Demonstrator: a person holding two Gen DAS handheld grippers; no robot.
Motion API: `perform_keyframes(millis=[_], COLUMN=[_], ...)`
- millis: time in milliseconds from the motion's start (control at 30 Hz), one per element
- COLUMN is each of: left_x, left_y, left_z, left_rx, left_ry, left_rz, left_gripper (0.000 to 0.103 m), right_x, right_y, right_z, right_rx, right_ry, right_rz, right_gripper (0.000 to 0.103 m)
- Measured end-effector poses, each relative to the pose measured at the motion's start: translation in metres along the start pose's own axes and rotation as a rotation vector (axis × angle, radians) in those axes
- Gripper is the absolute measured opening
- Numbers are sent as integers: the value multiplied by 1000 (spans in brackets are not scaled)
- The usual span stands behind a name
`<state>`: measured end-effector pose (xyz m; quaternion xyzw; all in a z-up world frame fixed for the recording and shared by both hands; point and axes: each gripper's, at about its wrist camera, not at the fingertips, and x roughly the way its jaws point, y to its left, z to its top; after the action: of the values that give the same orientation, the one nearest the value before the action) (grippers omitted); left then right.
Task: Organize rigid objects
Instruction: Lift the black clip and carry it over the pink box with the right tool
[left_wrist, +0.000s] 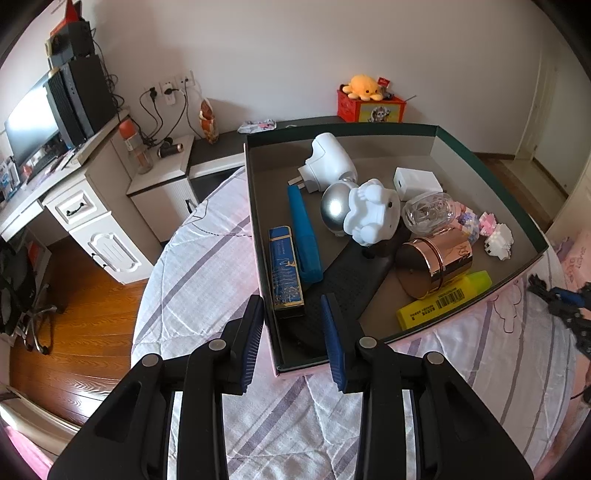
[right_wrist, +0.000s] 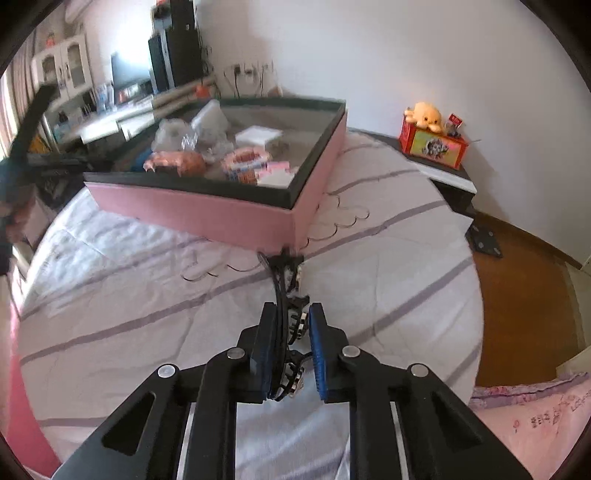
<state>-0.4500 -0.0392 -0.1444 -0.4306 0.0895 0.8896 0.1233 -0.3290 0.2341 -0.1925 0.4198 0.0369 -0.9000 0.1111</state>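
Observation:
A pink box (left_wrist: 369, 144) with a dark green rim lies on the striped bed. In it are a blue-and-gold case (left_wrist: 286, 273), a blue bar (left_wrist: 303, 236), a white figure (left_wrist: 369, 212), a copper can (left_wrist: 434, 266), a yellow pack (left_wrist: 443, 301) and several small toys. My left gripper (left_wrist: 290, 301) hovers open over the box's near left corner, pads touching nothing. My right gripper (right_wrist: 291, 308) is shut on a black wiry piece with shiny studs (right_wrist: 284, 280). That piece reaches to the corner of the box (right_wrist: 192, 210). The piece (left_wrist: 554, 299) also shows at the left wrist view's right edge.
A white desk (left_wrist: 92, 206) with a monitor and a bedside cabinet (left_wrist: 162, 177) stand left of the bed. A red box with a yellow plush (right_wrist: 432, 144) sits on a ledge by the wall. Wood floor (right_wrist: 517, 295) lies beyond the bed's edge. A pink pillow (right_wrist: 535, 417) is near right.

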Motion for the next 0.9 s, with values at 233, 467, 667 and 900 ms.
perform_keyframes(millis=[233, 467, 667, 900], left_x=[0, 0, -1, -1], left_y=[-2, -2, 0, 1], left_z=[0, 0, 0, 0], left_rx=[-2, 0, 1, -2], left_ry=[-2, -2, -2, -3], left_rz=[15, 15, 16, 15], left_gripper=[31, 31, 31, 30], right_x=[-22, -3, -18, -34], right_y=[-16, -18, -17, -3], right_z=[6, 4, 3, 29], right_rx=[71, 86, 116, 35], right_ry=[-52, -8, -58, -72], right_rz=[77, 78, 125, 114], right_gripper=[16, 16, 6, 6])
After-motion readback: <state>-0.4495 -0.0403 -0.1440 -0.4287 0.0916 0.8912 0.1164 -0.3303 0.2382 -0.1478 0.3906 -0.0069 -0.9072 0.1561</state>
